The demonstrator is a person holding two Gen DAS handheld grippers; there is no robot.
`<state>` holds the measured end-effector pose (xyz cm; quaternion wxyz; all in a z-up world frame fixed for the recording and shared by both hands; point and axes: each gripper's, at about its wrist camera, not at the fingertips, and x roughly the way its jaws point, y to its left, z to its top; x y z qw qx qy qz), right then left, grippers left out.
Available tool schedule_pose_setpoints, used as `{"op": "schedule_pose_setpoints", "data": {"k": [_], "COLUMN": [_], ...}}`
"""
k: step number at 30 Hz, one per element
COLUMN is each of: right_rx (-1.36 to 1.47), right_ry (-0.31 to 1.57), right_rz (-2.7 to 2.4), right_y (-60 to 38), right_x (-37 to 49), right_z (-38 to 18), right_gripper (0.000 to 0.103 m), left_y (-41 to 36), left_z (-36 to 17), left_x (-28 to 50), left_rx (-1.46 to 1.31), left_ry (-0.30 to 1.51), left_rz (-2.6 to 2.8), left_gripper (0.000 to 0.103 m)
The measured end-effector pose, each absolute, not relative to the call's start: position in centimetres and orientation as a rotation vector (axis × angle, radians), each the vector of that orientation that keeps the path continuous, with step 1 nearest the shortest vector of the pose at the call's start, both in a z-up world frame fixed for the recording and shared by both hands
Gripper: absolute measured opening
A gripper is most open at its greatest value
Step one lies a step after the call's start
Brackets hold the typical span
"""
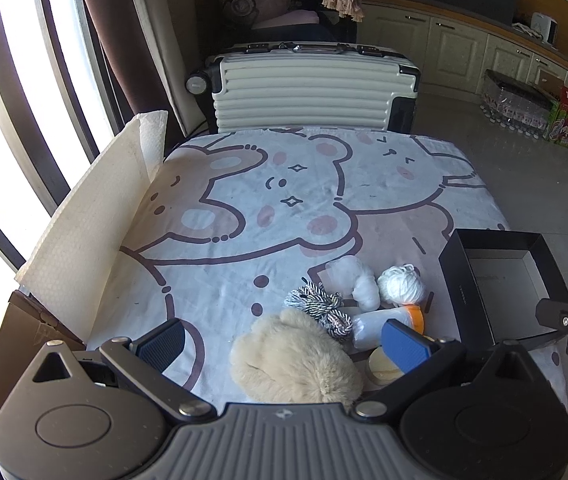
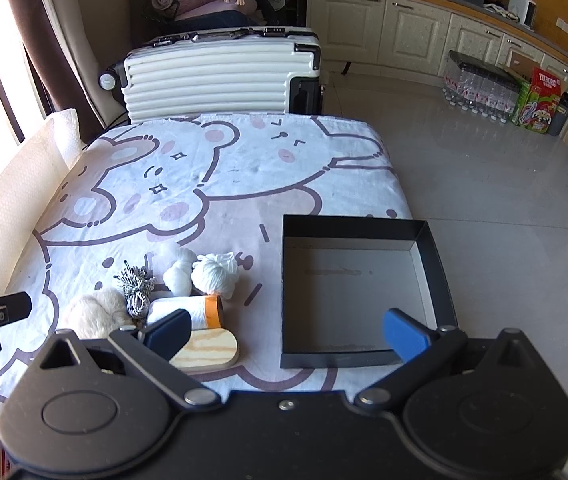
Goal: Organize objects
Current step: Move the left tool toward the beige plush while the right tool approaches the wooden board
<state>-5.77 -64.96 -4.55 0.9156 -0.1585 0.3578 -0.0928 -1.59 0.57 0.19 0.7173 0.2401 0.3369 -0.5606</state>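
Yarn [image 2: 216, 276], cord [image 2: 136, 290] and plush [image 2: 94, 312] lie clustered beside the empty box [image 2: 437, 264]; both your left gripper [image 1: 284, 344] and right gripper [image 2: 285, 332] stand open, holding nothing; loose strands may snag neighbouring items during lifting.

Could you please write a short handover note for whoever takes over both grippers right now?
Left gripper: open, holding nothing, above the fluffy cream toy.
Right gripper: open, holding nothing, near the front edge of the black box.
Things: all lie in one cluster on the cartoon blanket, left of the box: the toy, a black-and-white cord bundle, two white yarn balls, a white roll with an orange end and a wooden block.
Done: nothing; the box holds nothing.
Left: presumably move every item into the box.
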Motion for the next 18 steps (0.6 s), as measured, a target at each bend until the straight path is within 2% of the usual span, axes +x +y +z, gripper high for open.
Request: {"op": "schedule_pose_setpoints", "data": {"k": [6,18], "right_rx": [-0.318,-0.265], "right_ry": [0.687,0.569], "right_rz": [-0.159,-0.083], "right_y": [-64.2,-61.5], "right_x": [-5.7,-3.9], "right_z": [-3.6,0.3], "right_gripper": [0.103,0.103], "left_y": [0.9,0.1], "left_z": [1.1,4.4], "left_x": [-2.0,0.5], "left_rx": [0.515,0.357], "left_ry": [0.675,0.663], "left_rz": [-1.284,-1.284], "left_gripper": [0.103,0.103]}}
